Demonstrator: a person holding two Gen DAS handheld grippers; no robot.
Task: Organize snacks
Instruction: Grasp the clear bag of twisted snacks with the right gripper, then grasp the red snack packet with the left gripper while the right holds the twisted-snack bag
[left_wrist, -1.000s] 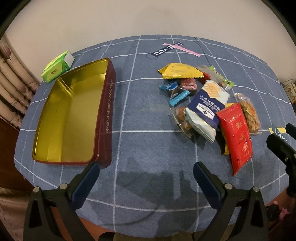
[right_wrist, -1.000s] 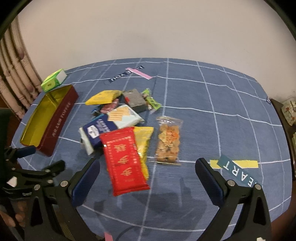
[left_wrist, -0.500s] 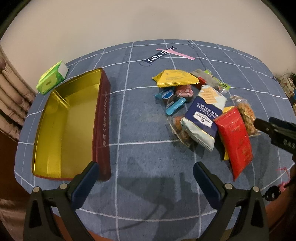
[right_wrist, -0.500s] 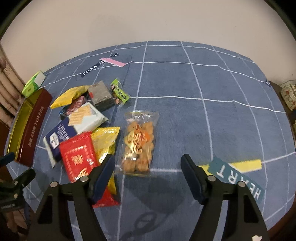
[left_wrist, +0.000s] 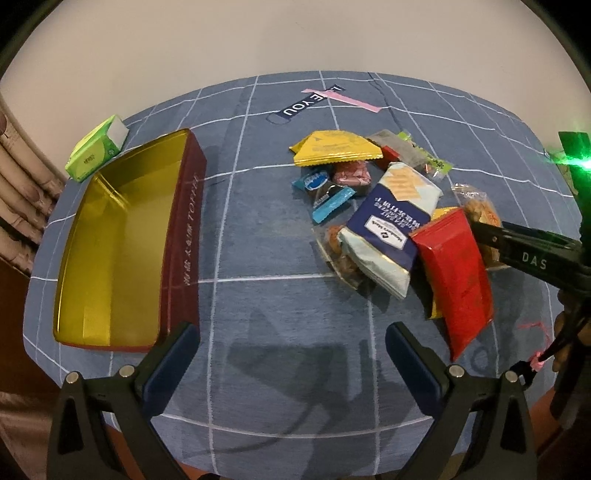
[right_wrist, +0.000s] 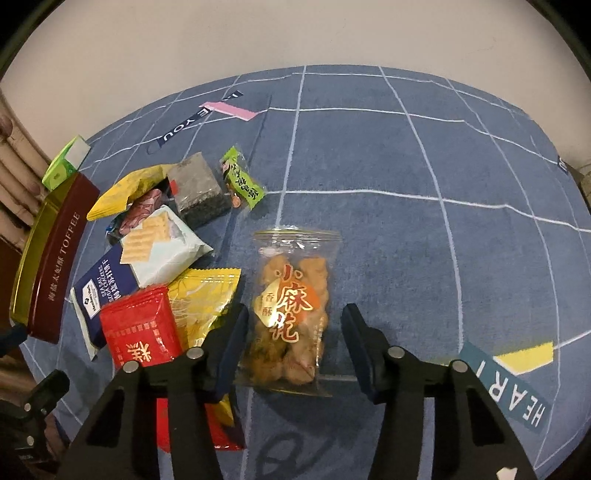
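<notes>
A blue checked cloth (right_wrist: 406, 166) covers the table under a pale wall. At far left the gold tin (left_wrist: 110, 240) lies empty; my left gripper (left_wrist: 291, 362) hangs spread near it, holding nothing. My right gripper (right_wrist: 291, 343), tilted steeply down, is closing around the clear bag of fried twists (right_wrist: 291, 306), pads not yet touching. I should pinch its middle squarely, clear of the yellow packet (right_wrist: 207, 295).

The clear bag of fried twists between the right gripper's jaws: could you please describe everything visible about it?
The clear bag of fried twists is a glossy transparent pouch with sealed ends, packed with golden-brown twists under a red, orange and gold label. It lies flat on the blue checked cloth, lengthwise away from the camera, just right of the yellow packet. The right gripper straddles its near half, jaws closing but not yet pressing.
</notes>
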